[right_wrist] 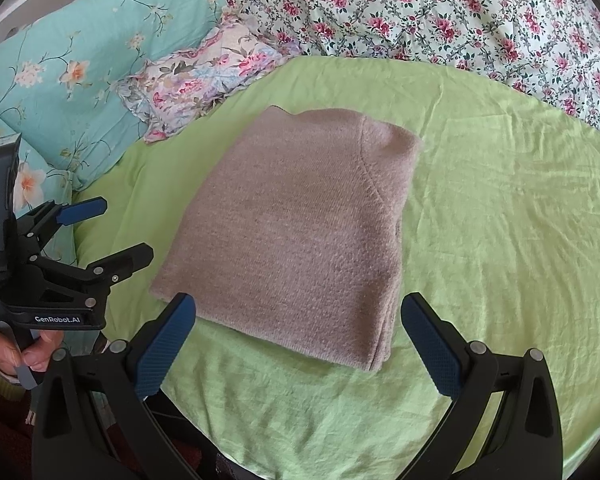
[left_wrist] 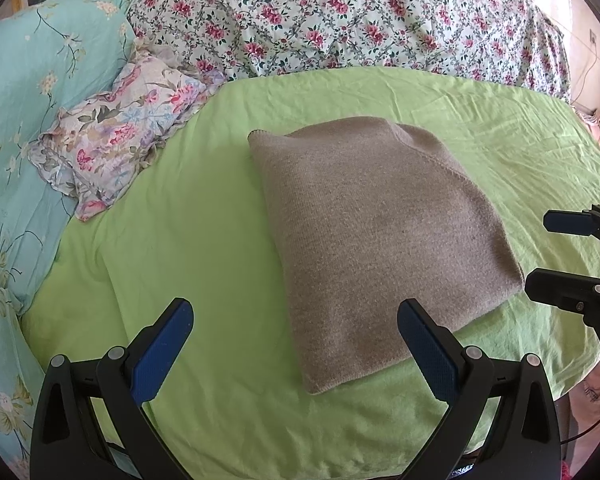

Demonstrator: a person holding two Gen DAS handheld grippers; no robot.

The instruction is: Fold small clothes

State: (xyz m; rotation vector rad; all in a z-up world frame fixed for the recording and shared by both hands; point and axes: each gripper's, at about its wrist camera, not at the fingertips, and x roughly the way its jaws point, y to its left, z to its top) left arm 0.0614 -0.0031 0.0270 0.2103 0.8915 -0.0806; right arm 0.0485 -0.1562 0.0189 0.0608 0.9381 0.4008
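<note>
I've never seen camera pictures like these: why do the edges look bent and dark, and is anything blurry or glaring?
Left wrist view: the fisheye lens bows the light green bedsheet and blackens the corners; the folded grey-brown knitted sweater is sharp in soft daylight, with no glare. Right wrist view: the same bending and dark rim; the sweater looks pinker, and the open right tool casts only a faint shadow.

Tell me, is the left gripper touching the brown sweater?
Apart. The right wrist view shows the left gripper open beside the sweater, with green sheet between them.
</note>
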